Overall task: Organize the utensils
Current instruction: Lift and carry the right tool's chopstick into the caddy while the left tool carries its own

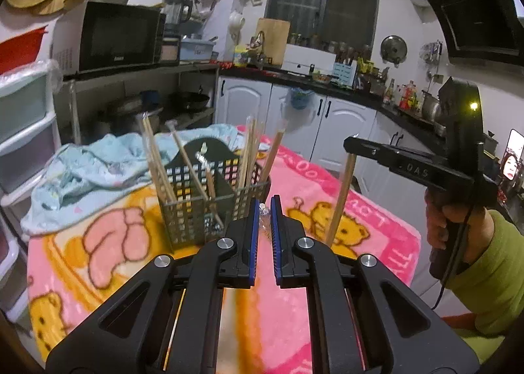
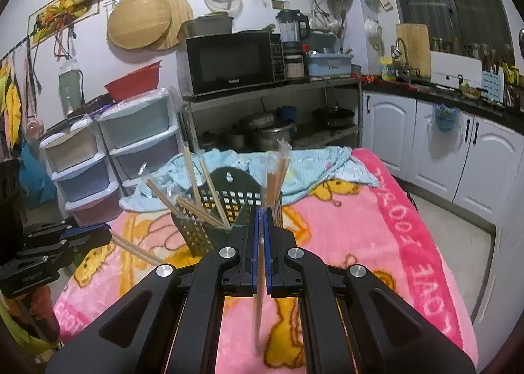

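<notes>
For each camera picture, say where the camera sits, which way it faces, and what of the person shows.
Left wrist: sits behind the left gripper, facing the utensil basket and window; the right gripper, its hand and a green sleeve show.
Right wrist: sits behind the right gripper, which is shut on a chopstick, facing the basket and microwave; the left gripper shows.
Shared: basket, pink blanket.

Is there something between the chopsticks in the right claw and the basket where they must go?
Nothing visible. The right claw holds chopsticks above the pink blanket, and the black basket stands just ahead with its top open, though already crowded with chopsticks.
</notes>
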